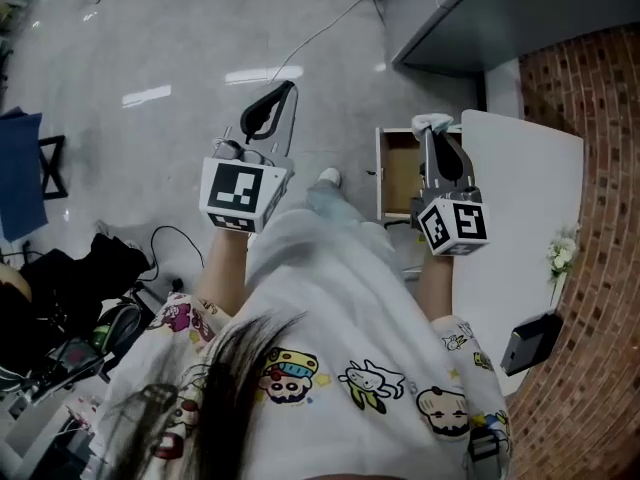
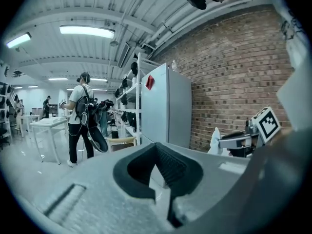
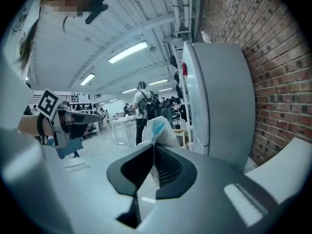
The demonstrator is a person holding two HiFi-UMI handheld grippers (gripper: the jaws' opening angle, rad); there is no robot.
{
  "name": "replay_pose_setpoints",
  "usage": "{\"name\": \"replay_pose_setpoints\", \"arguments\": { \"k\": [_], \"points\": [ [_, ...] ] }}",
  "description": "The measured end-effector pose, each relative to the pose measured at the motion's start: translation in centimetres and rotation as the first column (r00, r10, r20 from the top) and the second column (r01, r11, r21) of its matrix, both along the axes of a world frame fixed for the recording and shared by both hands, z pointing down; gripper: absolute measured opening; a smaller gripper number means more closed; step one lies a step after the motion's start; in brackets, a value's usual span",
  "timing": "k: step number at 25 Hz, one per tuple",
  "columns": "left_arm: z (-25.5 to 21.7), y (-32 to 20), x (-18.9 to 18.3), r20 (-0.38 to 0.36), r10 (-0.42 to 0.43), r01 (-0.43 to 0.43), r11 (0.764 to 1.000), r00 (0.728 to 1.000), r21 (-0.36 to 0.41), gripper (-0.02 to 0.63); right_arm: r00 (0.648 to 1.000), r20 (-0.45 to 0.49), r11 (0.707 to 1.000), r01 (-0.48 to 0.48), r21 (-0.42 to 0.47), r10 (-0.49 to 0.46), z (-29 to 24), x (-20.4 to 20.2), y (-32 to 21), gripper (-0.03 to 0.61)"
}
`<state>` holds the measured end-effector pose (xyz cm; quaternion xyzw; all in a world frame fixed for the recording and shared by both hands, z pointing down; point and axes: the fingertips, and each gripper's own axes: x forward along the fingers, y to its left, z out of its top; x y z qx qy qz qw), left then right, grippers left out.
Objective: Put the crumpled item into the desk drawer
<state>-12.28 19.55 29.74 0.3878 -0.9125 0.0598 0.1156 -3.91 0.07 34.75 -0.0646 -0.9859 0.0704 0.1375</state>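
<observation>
The crumpled item is a white wad with a bit of blue. It sticks out of the tips of my right gripper, which is shut on it, raised above the open desk drawer. The right gripper view shows the crumpled item pinched between the closed jaws of my right gripper. The drawer is wooden inside, pulled out from the white desk. My left gripper is held up over the floor to the left, shut with nothing in it. Its jaws meet, and the right gripper shows beyond them.
A brick wall runs along the right. On the desk lie a black device and small white flowers. A grey cabinet stands beyond the desk. Black bags and cables lie at the left. A person stands far off.
</observation>
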Motion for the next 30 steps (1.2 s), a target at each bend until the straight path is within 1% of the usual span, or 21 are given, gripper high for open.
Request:
{"name": "replay_pose_setpoints", "arguments": {
  "k": [4, 7, 12, 16, 18, 20, 22, 26, 30],
  "points": [
    [-0.1, -3.8, -1.4, -0.004, 0.09, -0.09, 0.996, 0.996, -0.011, -0.002, 0.997, -0.011, 0.997, -0.073, -0.006, 0.073, 0.2, 0.4, -2.4, 0.017],
    [0.0, -6.8, -1.7, -0.009, 0.162, -0.162, 0.987, 0.987, -0.015, -0.003, 0.99, -0.021, 0.99, -0.142, -0.018, 0.141, 0.5, 1.4, -4.3, 0.017],
    [0.8, -11.9, -1.5, -0.03, 0.327, -0.327, 0.945, 0.945, -0.022, -0.003, 0.952, -0.037, 0.952, -0.304, -0.027, 0.303, 1.0, 4.2, -7.2, 0.017],
    [1.3, -15.6, -1.2, -0.039, 0.436, -0.437, 0.899, 0.899, -0.016, -0.003, 0.912, -0.048, 0.912, -0.409, -0.016, 0.408, 1.3, 6.1, -9.2, 0.017],
    [1.5, -17.8, -1.2, -0.051, 0.497, -0.498, 0.867, 0.866, -0.01, -0.003, 0.88, -0.054, 0.882, -0.472, -0.008, 0.471, 1.4, 6.9, -10.3, 0.015],
    [1.8, -20.4, -1.2, -0.06, 0.566, -0.567, 0.824, 0.822, -0.003, -0.003, 0.838, -0.062, 0.839, -0.544, -0.002, 0.542, 1.6, 7.7, -11.4, 0.015],
    [1.7, -23.2, -1.0, -0.055, 0.64, -0.641, 0.768, 0.767, 0.002, -0.003, 0.79, -0.069, 0.792, -0.61, 0.003, 0.609, 1.7, 8.5, -12.4, 0.015],
    [1.2, -27.8, -0.7, -0.053, 0.758, -0.759, 0.651, 0.65, 0.002, -0.003, 0.681, -0.086, 0.684, -0.73, 0.007, 0.728, 1.5, 10.2, -14.0, 0.015],
    [1.6, -30.3, -1.4, -0.056, 0.826, -0.827, 0.562, 0.561, 0.004, -0.003, 0.578, -0.102, 0.582, -0.813, 0.016, 0.81, 2.1, 10.7, -14.7, 0.015]
  ]
}}
